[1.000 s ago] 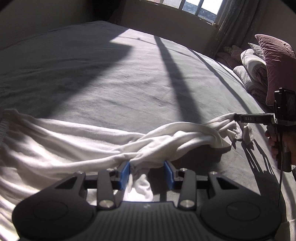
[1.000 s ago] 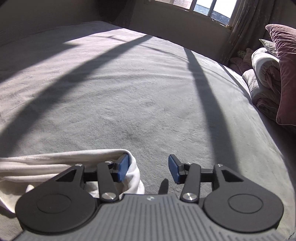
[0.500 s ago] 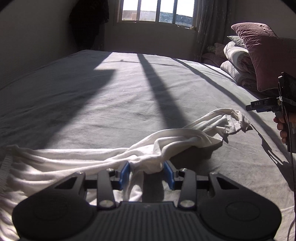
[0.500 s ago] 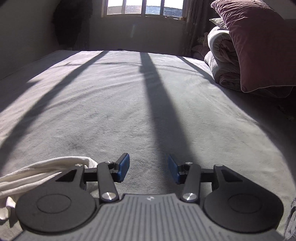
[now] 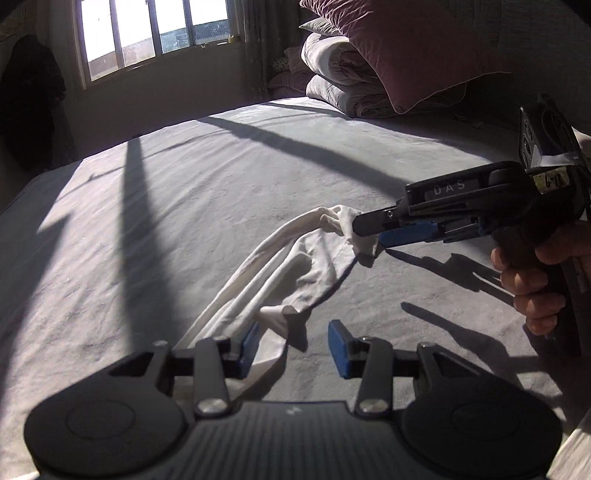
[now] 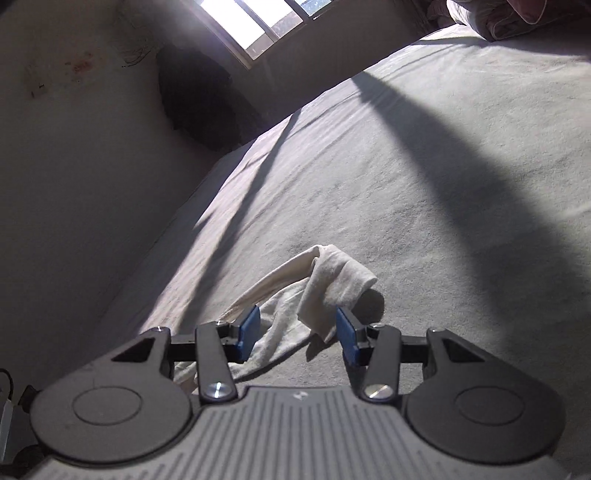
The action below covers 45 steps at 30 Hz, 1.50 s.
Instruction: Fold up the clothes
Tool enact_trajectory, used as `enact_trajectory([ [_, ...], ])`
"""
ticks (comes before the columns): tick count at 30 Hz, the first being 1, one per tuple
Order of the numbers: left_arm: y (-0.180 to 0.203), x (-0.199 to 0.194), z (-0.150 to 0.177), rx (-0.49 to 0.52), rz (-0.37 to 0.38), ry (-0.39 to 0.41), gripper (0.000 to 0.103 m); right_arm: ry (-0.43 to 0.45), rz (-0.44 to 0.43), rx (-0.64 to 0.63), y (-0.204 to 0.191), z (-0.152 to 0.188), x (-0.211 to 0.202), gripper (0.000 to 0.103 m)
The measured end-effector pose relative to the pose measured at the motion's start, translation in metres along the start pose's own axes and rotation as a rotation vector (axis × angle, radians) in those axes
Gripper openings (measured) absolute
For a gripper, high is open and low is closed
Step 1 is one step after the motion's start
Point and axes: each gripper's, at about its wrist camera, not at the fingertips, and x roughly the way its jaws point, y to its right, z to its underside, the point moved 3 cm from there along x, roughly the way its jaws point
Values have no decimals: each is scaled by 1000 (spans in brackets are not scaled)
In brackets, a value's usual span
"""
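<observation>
Grey bed cover (image 5: 192, 206) striped with sun and shadow, window (image 5: 155, 33) ahead, maroon pillow (image 5: 402, 48) on folded quilts (image 5: 332, 77) ahead-right; white garment (image 5: 295, 266) bunched between spread left gripper (image 5: 291, 345) and spread right gripper (image 6: 295, 332), the latter's body lettered "DAS".

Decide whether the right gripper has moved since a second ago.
Yes. In the left wrist view the right gripper now reaches in over the white garment, nearer the bed's middle.
</observation>
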Motion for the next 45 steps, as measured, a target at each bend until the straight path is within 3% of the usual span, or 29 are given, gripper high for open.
enact_trajectory([
  [1,5,12,-4,25,-6,-13,42,-2,-29,21,1,3,0,42],
  [3,14,33,-12,61,-19,-29,41,2,-66,59,4,5,-2,42],
  [9,28,66,-37,46,-36,-1,37,65,-13,138,19,-8,-16,42],
  [13,44,82,-51,67,-51,14,25,78,11,173,30,-9,-25,42],
  [16,53,91,-61,67,-57,23,23,84,30,174,35,-8,-30,42],
  [19,50,99,-72,-25,-22,16,22,95,34,196,40,-7,-34,42],
  [23,35,111,-87,-224,45,-11,25,113,44,236,51,-9,-40,42],
  [29,25,112,-108,-339,78,-6,31,132,55,291,64,-11,-46,43],
  [33,32,103,-109,-262,131,-11,35,135,55,308,68,-12,-48,44],
  [36,40,106,-99,-179,145,-46,43,132,44,316,67,-12,-49,44],
  [38,46,112,-91,-136,125,-68,48,130,36,322,67,-12,-49,45],
  [42,53,115,-88,-103,46,-8,48,122,32,326,67,-12,-48,45],
  [43,54,116,-89,-88,24,-1,42,122,32,327,67,-12,-48,45],
  [44,56,117,-90,-71,1,4,21,123,31,330,68,-12,-48,45],
  [45,58,117,-92,-48,-4,-1,8,124,30,332,68,-12,-48,45],
])
